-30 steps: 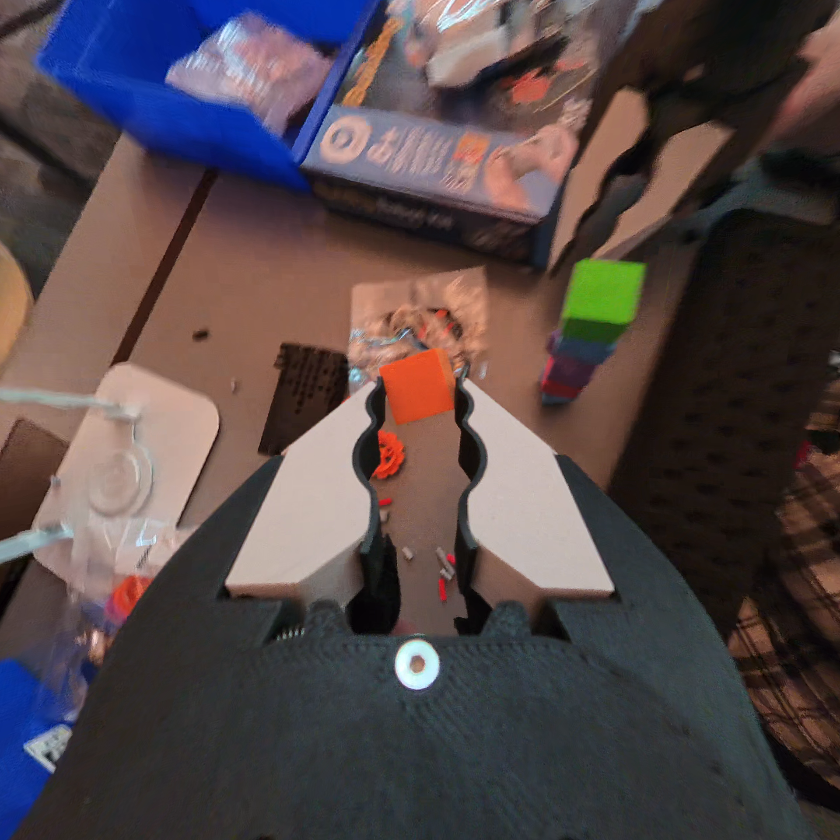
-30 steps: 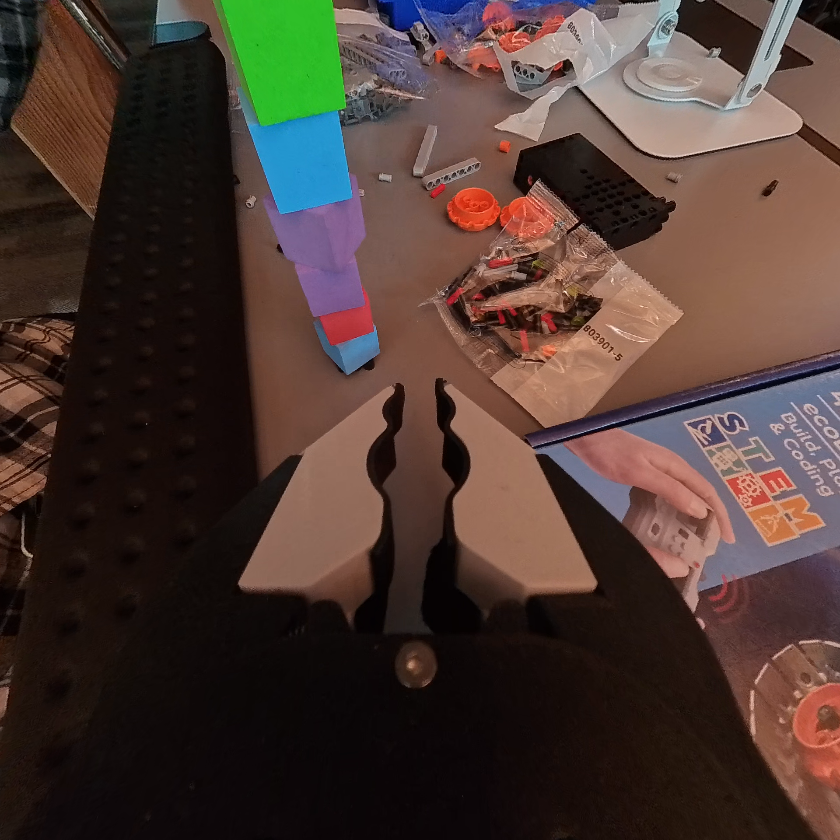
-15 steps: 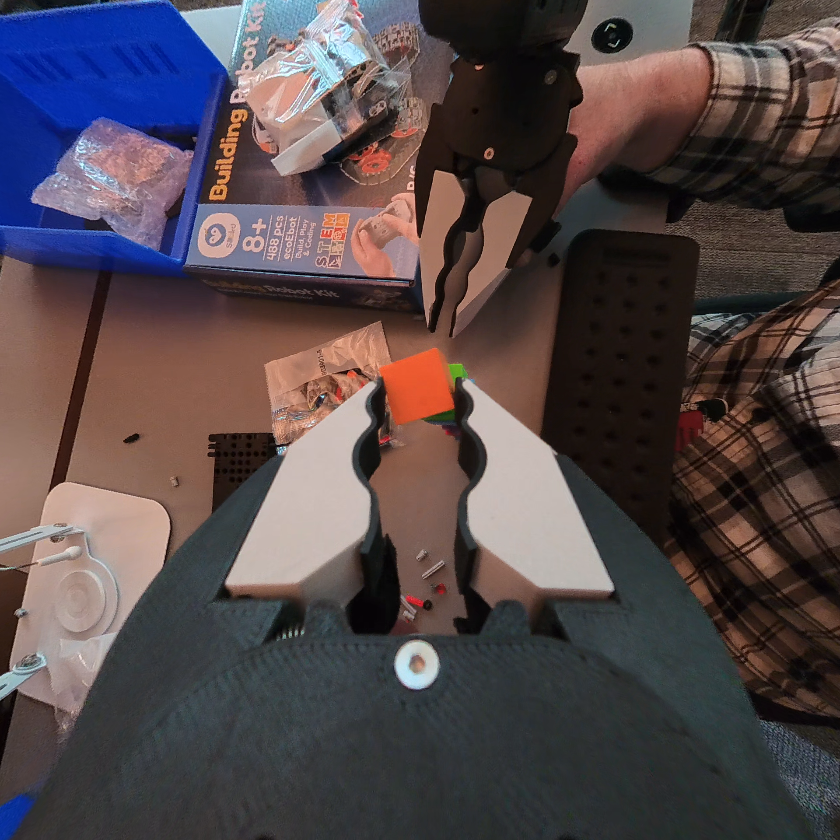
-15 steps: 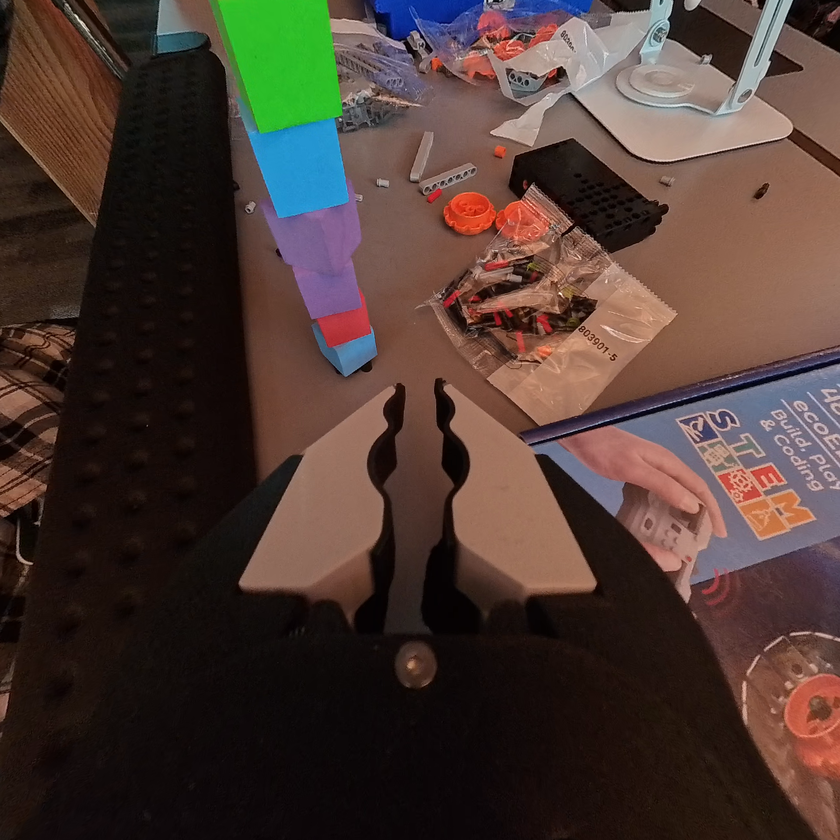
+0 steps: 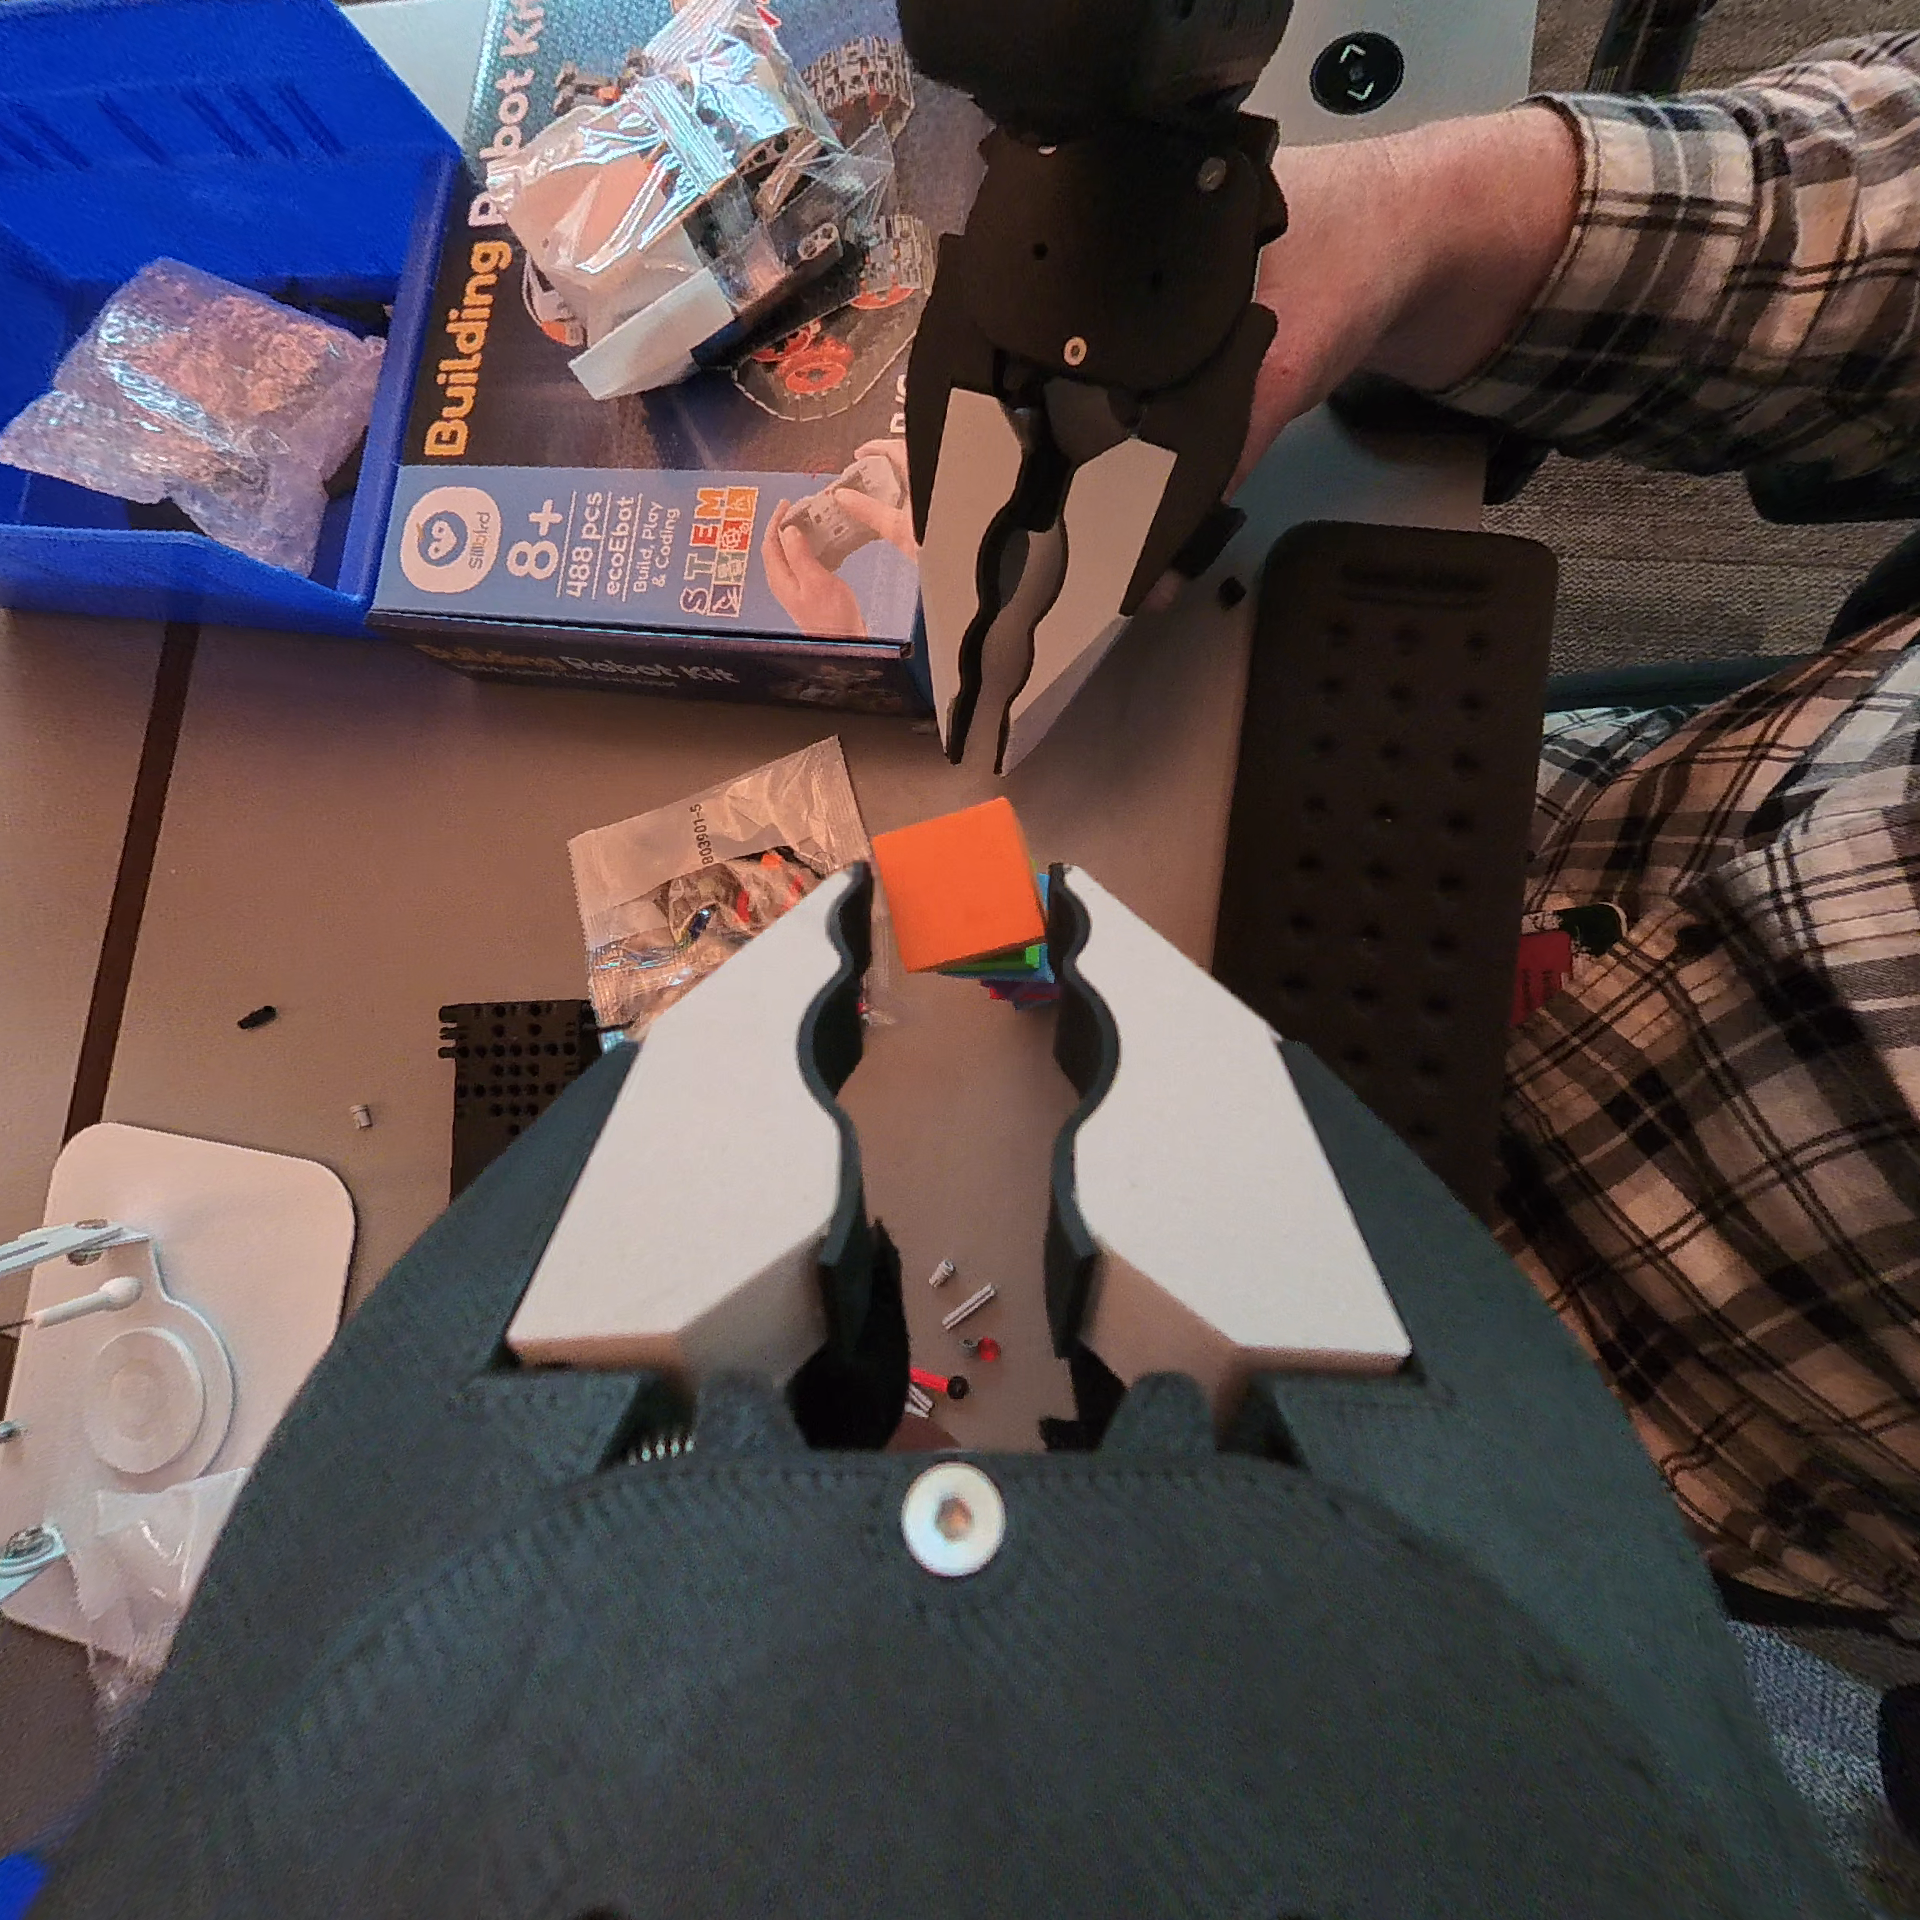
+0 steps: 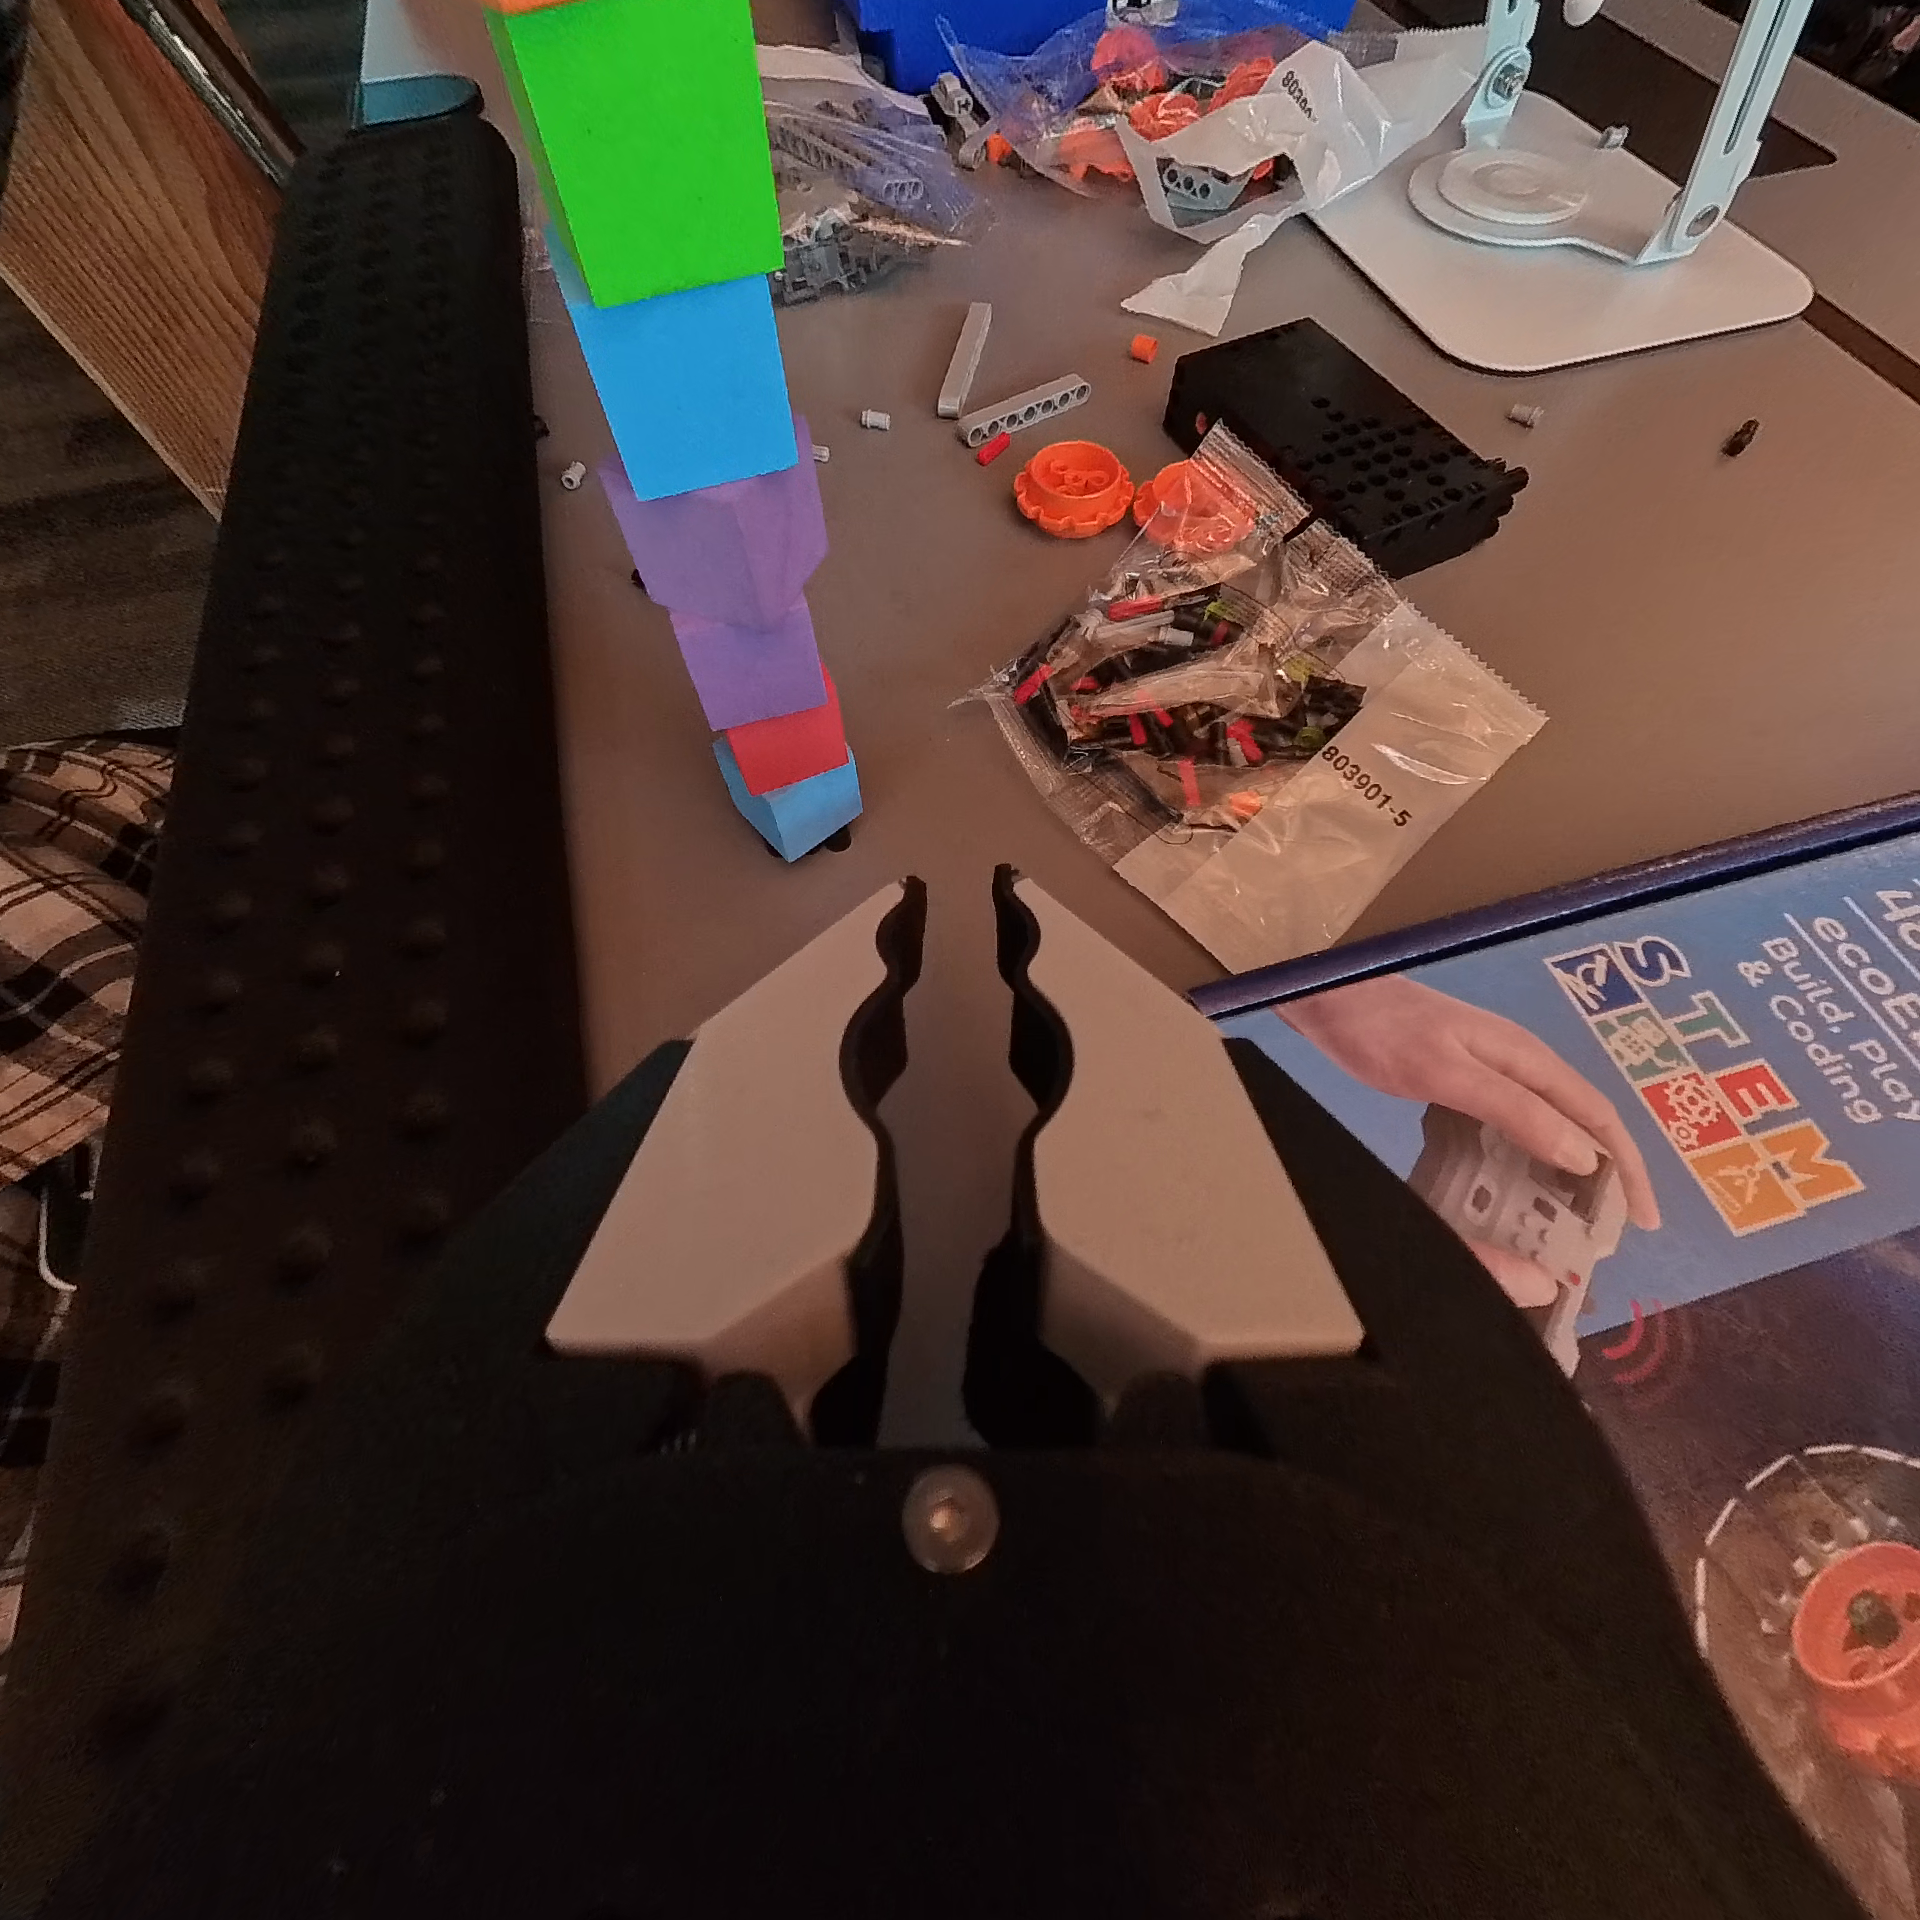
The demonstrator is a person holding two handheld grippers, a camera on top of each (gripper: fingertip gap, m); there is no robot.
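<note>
Your left gripper (image 5: 958,894) sat over the block tower (image 6: 717,488), its fingers spread about as wide as the orange cube (image 5: 958,883) between their tips. Whether the right finger still touched the cube, I cannot tell; a sliver of gap showed at the left one. The cube lay atop the green block (image 6: 644,145), slightly askew. Your right gripper (image 6: 951,883) hung low beside the tower's base, near the boxed kit (image 6: 1662,1195), with a narrow gap and nothing in it. A parts bag (image 6: 1247,717) lay nearby on the table (image 6: 935,644).
</note>
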